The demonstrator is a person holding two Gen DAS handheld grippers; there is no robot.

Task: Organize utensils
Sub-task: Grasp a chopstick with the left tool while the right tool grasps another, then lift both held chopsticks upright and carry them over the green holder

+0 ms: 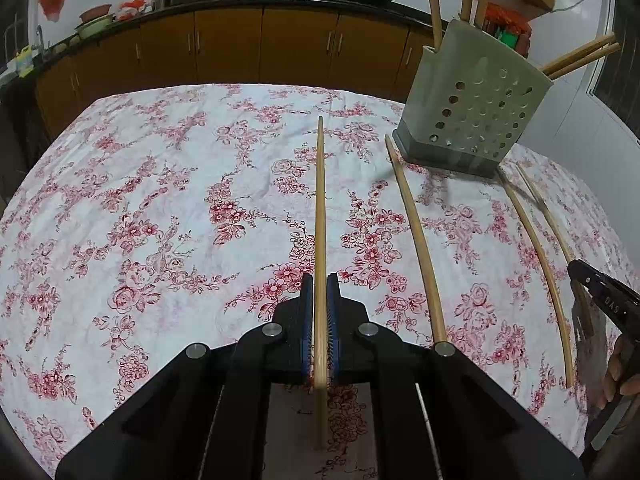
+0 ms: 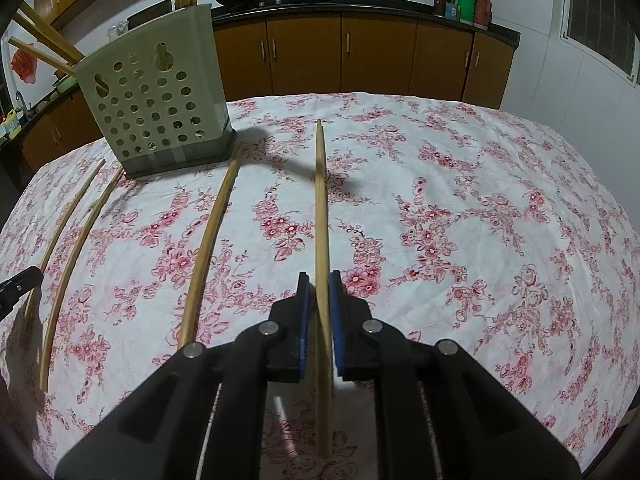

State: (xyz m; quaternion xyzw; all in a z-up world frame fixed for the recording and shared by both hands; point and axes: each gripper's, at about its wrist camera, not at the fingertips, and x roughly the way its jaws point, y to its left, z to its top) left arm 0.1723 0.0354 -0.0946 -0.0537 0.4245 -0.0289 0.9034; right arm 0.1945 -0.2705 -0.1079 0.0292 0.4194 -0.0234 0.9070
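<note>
the left gripper points level across the table, blue pads clamped on a smooth wooden chopstick. the right gripper likewise pinches its own chopstick. loose chopsticks lie on the floral tablecloth. farther off stands a perforated pale-green holder with chopsticks inside.
</note>
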